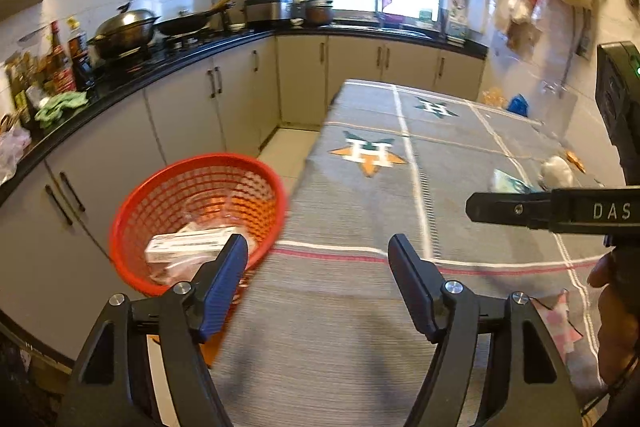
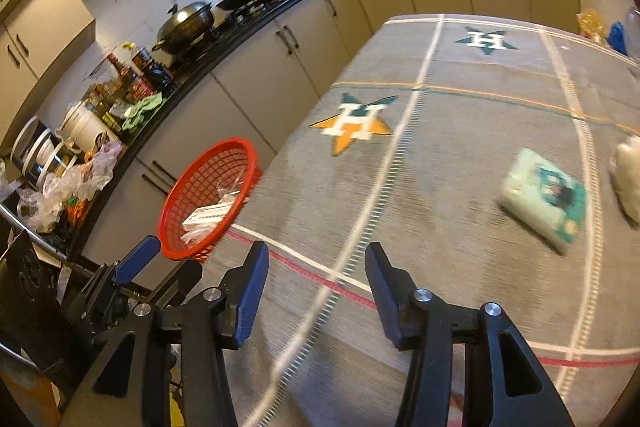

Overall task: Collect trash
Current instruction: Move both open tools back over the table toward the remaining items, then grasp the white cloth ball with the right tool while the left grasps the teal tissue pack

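Nearest to the cameras, both grippers were seen with jaws spread and nothing between them: the left gripper hung over the grey woven cloth covering the worktop, next to the red plastic mesh basket, and the right gripper was aimed further along the cloth. No earlier picture was given, so only the released state can be told.

The basket was parked at the worktop's left edge, probably so trash could be dropped in without reaching far. One white cardboard box and some clear wrapping were counted inside it already.

Further out, two pieces were left on the cloth: one pale green packet and one crumpled white lump, just beside each other. A pink-checked scrap was also spotted near the right edge, so maybe three to go.
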{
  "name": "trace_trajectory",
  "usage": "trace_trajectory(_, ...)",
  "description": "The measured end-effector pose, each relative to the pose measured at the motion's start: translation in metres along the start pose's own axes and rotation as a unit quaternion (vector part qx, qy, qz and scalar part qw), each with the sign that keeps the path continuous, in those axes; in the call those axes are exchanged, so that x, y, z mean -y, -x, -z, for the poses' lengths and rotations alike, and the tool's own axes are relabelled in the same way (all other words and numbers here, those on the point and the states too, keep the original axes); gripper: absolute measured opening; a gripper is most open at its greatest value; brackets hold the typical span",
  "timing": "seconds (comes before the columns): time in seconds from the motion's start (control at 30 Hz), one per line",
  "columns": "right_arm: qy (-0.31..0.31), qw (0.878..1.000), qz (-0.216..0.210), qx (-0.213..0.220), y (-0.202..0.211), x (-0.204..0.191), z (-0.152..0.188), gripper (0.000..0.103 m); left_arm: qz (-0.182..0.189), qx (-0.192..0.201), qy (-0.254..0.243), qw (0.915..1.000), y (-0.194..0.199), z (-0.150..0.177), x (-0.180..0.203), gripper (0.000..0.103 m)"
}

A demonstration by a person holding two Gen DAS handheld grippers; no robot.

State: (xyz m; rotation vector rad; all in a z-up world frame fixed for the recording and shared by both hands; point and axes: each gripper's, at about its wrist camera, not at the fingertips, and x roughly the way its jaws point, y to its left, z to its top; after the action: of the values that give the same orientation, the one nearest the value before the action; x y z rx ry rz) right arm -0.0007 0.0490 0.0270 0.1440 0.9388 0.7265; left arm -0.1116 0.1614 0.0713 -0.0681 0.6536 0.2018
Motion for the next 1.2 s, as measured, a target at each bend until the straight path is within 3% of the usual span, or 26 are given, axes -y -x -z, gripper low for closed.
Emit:
trace_trajectory(0.3, -0.044, 0.998, 0.024, 0.045, 0.057, 0.061, 0.011, 0.057, 0.055, -0.026, -0.048, 0.9970, -0.003, -0.003, 0.072, 0.073)
trace_trajectory(0.6, -0.125, 0.985, 0.073, 0.089, 0.111, 0.141, 0.010, 0.060, 0.135, -0.059, -0.081, 0.9858, -0.002, -0.005, 0.142, 0.076)
trace_trajectory(0.7, -0.152, 0.978, 0.102, 0.098, 0.122, 0.170, -0.001, 0.071, 0.155, -0.073, -0.088, 0.9812, -0.008, -0.011, 0.164, 0.077)
trace_trajectory(0.93, -0.180, 0.965, 0.165, 0.094, 0.115, 0.217, -0.031, 0.072, 0.172, -0.105, -0.085, 0.9757, -0.033, -0.023, 0.187, 0.077)
trace_trajectory(1.2, -0.151, 0.971, 0.173, 0.061, 0.071, 0.227, -0.042, 0.072, 0.162, -0.130, -0.040, 0.9773, -0.058, -0.034, 0.169, 0.077)
